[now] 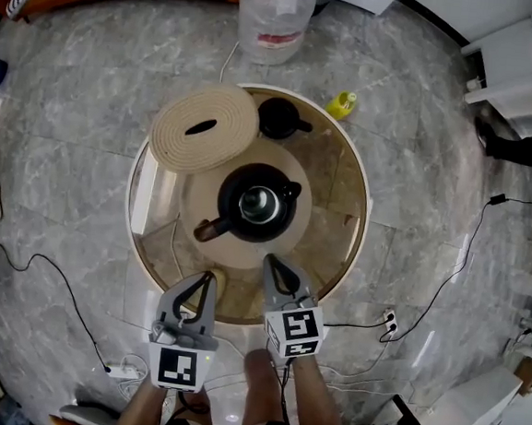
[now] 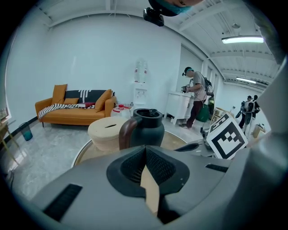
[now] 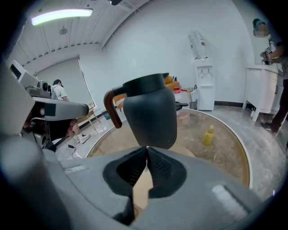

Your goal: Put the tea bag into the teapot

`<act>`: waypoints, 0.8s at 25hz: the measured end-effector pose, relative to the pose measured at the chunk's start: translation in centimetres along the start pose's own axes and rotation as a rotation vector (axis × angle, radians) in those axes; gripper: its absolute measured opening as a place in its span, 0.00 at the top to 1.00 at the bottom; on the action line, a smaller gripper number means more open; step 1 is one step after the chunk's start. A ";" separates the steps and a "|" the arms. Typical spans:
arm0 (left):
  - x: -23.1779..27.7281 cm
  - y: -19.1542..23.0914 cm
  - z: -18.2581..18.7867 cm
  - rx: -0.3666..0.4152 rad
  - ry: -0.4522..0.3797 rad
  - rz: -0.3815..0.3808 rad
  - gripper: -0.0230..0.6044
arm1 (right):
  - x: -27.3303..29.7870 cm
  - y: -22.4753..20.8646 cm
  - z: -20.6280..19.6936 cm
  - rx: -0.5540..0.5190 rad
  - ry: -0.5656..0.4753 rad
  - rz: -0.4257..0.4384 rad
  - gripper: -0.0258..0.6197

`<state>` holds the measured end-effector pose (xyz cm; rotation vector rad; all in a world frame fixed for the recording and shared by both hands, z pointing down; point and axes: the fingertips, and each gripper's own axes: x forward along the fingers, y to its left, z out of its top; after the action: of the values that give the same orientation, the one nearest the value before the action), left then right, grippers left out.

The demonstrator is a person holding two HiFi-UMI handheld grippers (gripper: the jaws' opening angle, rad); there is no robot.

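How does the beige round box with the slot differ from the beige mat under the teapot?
The box is thick; the mat is flat. The box has a dark slot on top and carries nothing; the mat carries the open teapot. The box stands at the table's far left edge; the mat lies in the middle. Both are round and beige.

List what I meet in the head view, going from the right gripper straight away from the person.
right gripper → black teapot → small black piece → clear plastic bottle
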<state>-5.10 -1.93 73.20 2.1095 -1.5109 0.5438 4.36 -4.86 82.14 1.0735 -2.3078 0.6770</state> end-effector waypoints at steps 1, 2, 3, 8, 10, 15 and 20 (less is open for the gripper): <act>-0.3 -0.1 0.5 0.003 -0.004 0.000 0.94 | -0.5 0.0 0.5 0.002 -0.009 -0.004 0.96; -0.6 -0.2 1.0 0.009 -0.007 -0.001 0.94 | -1.1 0.1 1.1 0.004 -0.018 -0.008 0.96; -0.8 -0.2 1.5 0.015 -0.012 -0.001 0.94 | -1.7 0.1 1.7 0.006 -0.028 -0.012 0.96; -2.2 -0.6 4.3 0.021 -0.045 0.002 0.94 | -4.4 0.8 4.7 0.012 -0.078 -0.016 0.96; -2.7 -0.6 5.4 0.034 -0.056 0.005 0.94 | -5.5 1.1 6.1 0.011 -0.098 -0.016 0.96; -3.6 -1.0 8.4 0.062 -0.081 0.009 0.94 | -8.0 1.4 9.6 0.000 -0.157 -0.020 0.96; -4.6 -1.5 11.5 0.065 -0.109 0.008 0.94 | -10.3 1.3 12.9 -0.006 -0.205 -0.033 0.96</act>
<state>-4.67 -4.91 61.13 2.2159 -1.5813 0.4947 6.14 -6.50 65.77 1.2251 -2.4557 0.5700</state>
